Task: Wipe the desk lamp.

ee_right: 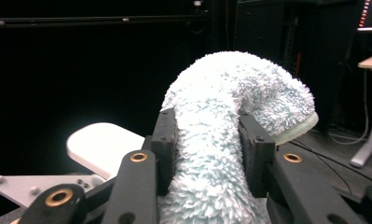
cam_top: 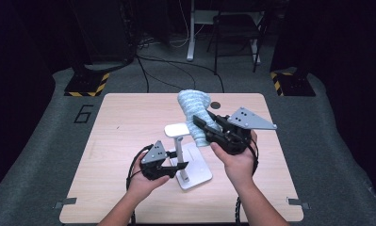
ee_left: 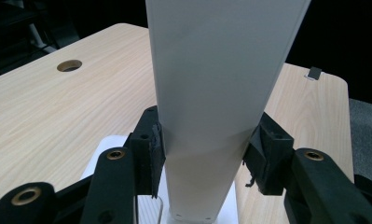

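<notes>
High view, near edge of the table: the left gripper (cam_top: 172, 165) is closed on the upright post of the white stand (cam_top: 182, 160), whose base rests on the table (cam_top: 129, 117) a little toward the near edge from its middle.
Left gripper view: the post (ee_left: 221, 93) is clamped between both pads, low down, just above the base; the stand is judged to be steadied by this grip.
Right gripper: the right gripper (cam_top: 202, 123) is held above the table, beyond the stand, jaws shut on the fluffy sock (cam_top: 196, 113).
Right gripper view: the sock (ee_right: 221, 140) is pinched at its middle, its upper part bent over to one side above the jaws; the stand's flat top plate (ee_right: 104, 147) is seen just beside and below.
Step in hand: the sock is judged to be carried toward the stand's top for hanging or fitting.
Next move: the sock's open end needs to be brought over the top plate and lowered, while the post is kept clamped.
Far edge: a round grommet hole (cam_top: 216, 105) is seen behind the sock.
</notes>
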